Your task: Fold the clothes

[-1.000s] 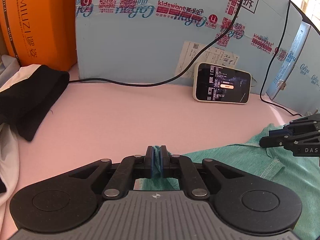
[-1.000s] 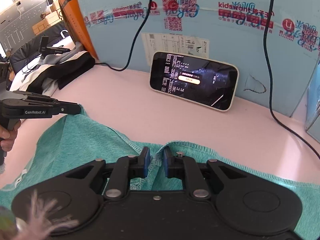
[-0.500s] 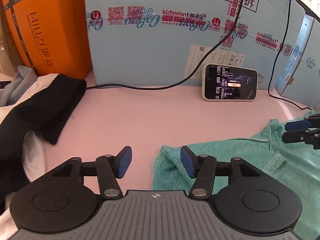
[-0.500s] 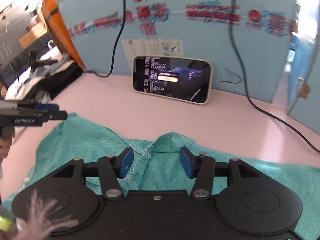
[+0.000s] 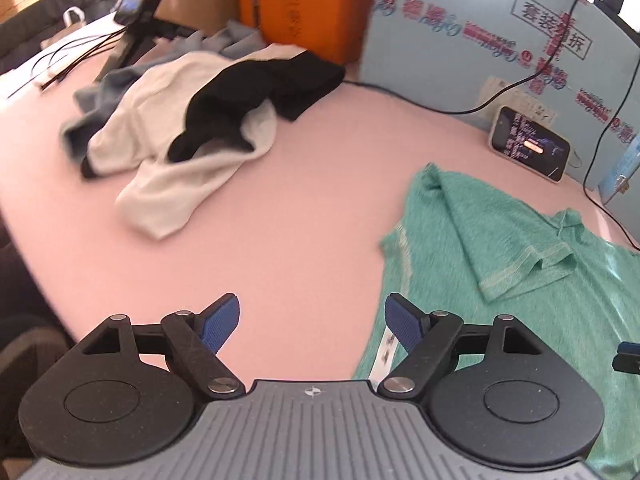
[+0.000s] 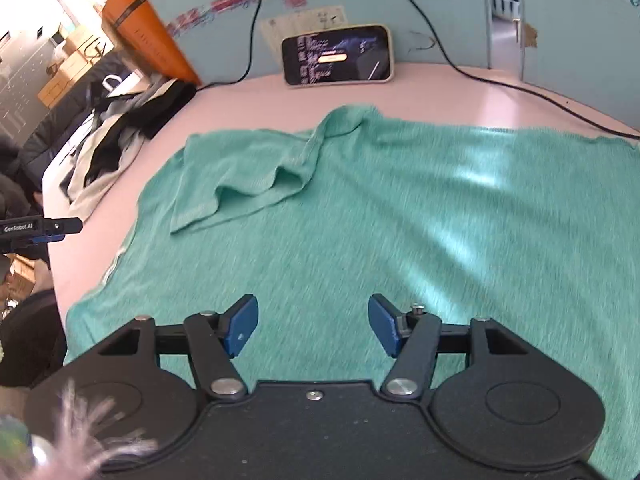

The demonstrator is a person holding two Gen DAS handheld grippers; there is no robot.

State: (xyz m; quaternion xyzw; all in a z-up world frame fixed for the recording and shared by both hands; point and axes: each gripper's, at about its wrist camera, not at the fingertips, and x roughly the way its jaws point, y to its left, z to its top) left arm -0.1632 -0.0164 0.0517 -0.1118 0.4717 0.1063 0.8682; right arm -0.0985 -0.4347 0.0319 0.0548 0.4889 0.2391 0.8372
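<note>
A teal knit shirt lies spread on the pink table, one sleeve folded over onto its body. In the left wrist view the shirt fills the right side. My left gripper hovers over bare table just left of the shirt's edge; its jaws are opening and nothing is between them. My right gripper hangs above the shirt's near part, jaws opening wide, pads clear of the cloth. The left gripper's tip shows at the left edge of the right wrist view.
A heap of white, black and grey clothes lies at the table's far left. A phone leans against blue cardboard boxes at the back, with black cables running over the table. An orange box stands behind the heap.
Both grippers let go of the teal shirt's far edge, opened wide and pulled back toward the near side. The left one swung left over bare table.
</note>
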